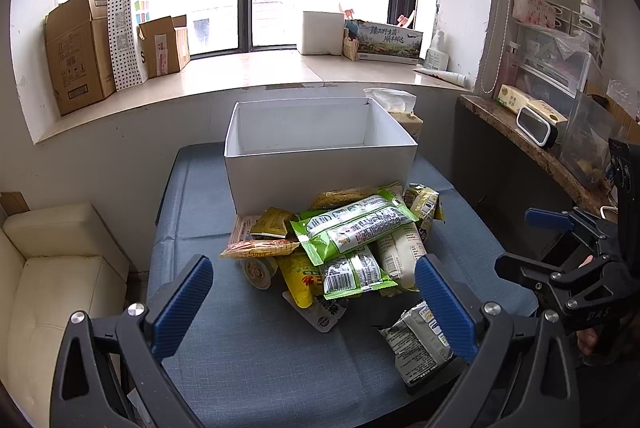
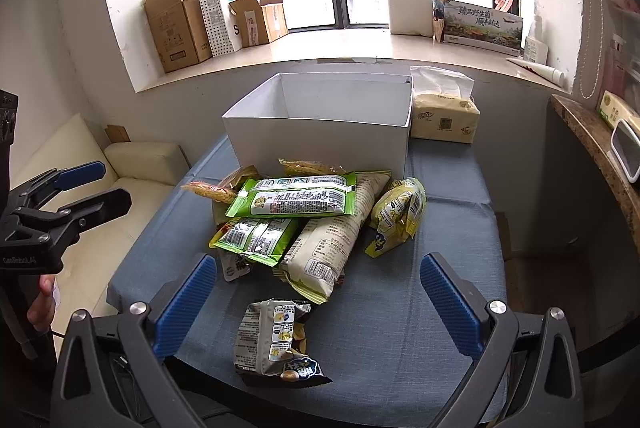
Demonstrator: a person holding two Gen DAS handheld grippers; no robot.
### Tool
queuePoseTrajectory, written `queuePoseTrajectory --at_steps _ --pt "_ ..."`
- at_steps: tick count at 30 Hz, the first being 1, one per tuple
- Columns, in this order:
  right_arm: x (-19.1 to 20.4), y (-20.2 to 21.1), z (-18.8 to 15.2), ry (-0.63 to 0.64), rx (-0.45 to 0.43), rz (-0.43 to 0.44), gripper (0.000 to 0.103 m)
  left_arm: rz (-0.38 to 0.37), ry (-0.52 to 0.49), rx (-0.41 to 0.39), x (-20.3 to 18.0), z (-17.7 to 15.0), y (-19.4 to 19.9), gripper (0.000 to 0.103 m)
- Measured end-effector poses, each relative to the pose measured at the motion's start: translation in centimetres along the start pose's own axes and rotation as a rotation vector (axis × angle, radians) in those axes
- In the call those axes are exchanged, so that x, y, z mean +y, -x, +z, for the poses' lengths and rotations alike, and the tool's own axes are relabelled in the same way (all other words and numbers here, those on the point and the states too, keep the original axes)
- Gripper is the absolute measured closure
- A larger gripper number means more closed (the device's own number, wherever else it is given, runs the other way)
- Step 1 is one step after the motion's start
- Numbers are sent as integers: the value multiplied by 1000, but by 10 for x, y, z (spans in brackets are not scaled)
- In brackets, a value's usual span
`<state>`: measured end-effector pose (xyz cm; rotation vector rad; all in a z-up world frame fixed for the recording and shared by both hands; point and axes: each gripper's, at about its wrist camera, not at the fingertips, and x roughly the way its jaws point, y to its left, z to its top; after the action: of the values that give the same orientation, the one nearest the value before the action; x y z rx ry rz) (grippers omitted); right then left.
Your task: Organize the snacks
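A heap of snack packets (image 1: pixel 352 232) (image 2: pixel 296 204) lies on the blue-clothed table (image 1: pixel 248 356), just in front of an empty white box (image 1: pixel 320 172) (image 2: pixel 320 140). On top is a green packet (image 2: pixel 292 196), over a long cream one (image 2: pixel 336 236). A yellow packet (image 2: pixel 396 216) lies to the right of the heap. A grey-black packet (image 2: pixel 276 340) (image 1: pixel 416 340) lies alone nearest the front edge. My left gripper (image 1: pixel 314 308) (image 2: pixel 108 186) hovers open short of the heap. My right gripper (image 2: pixel 318 308) (image 1: pixel 528 244) is open above the grey-black packet, holding nothing.
A tissue pack (image 2: pixel 444 116) stands to the right behind the box. A cream sofa (image 1: pixel 52 268) is left of the table. A stone counter (image 1: pixel 532 144) with clutter runs along the right. Cardboard boxes (image 1: pixel 80 52) line the windowsill.
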<state>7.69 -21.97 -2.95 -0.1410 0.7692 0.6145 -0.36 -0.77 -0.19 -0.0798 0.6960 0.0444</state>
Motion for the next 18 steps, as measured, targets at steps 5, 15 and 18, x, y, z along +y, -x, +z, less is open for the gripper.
queuePoseTrajectory --at_steps 5,15,18 --pt "4 -10 -3 4 27 24 0 5 2 2 2 0 0 0" --pt "28 -80 -33 66 244 80 0 22 20 27 11 -8 -6 0" --pt "39 -100 -46 113 320 74 0 26 29 33 15 -11 -7 0"
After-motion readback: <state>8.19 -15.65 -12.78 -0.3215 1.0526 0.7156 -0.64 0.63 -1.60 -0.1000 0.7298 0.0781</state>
